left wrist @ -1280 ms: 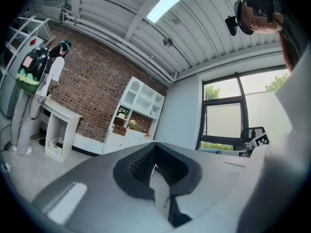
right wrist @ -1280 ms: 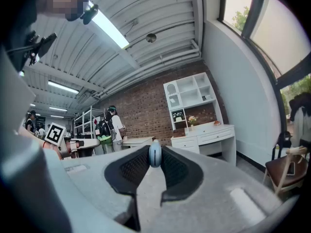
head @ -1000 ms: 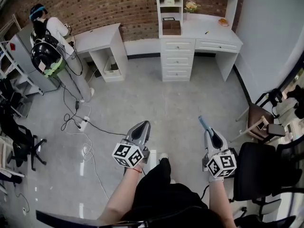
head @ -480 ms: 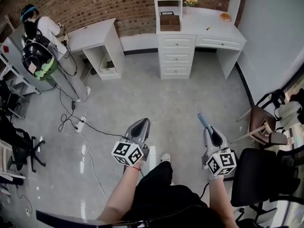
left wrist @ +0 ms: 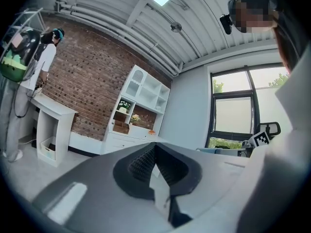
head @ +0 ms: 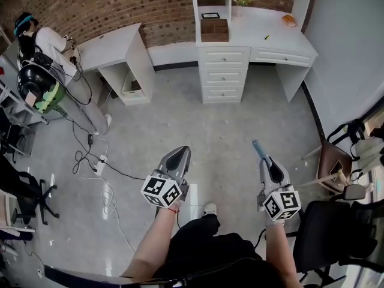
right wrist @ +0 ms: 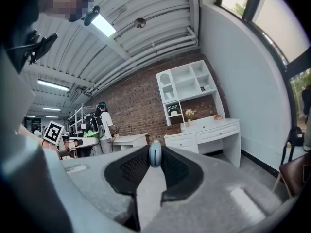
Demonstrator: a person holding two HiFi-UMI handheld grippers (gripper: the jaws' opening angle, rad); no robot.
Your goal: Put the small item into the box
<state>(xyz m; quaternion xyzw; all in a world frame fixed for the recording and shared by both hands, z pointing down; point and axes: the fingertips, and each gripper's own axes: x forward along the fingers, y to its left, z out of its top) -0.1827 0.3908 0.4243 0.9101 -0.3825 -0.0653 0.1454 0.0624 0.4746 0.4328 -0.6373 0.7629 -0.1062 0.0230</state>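
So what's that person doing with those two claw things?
A person holds a claw in each hand. The right claw is pinching a small light-blue item between its tips. The left claw is shut with nothing in it. Both point across the grey floor toward a white desk, where a brown wooden box sits. The item is not in the box yet. Another person stands by the brick wall.

We see a white desk point(head: 258, 38) against the brick wall point(head: 114, 5). Left of it stands a smaller white table point(head: 114, 47), before it grey floor point(head: 216, 125), right of it a white wall point(head: 348, 47).
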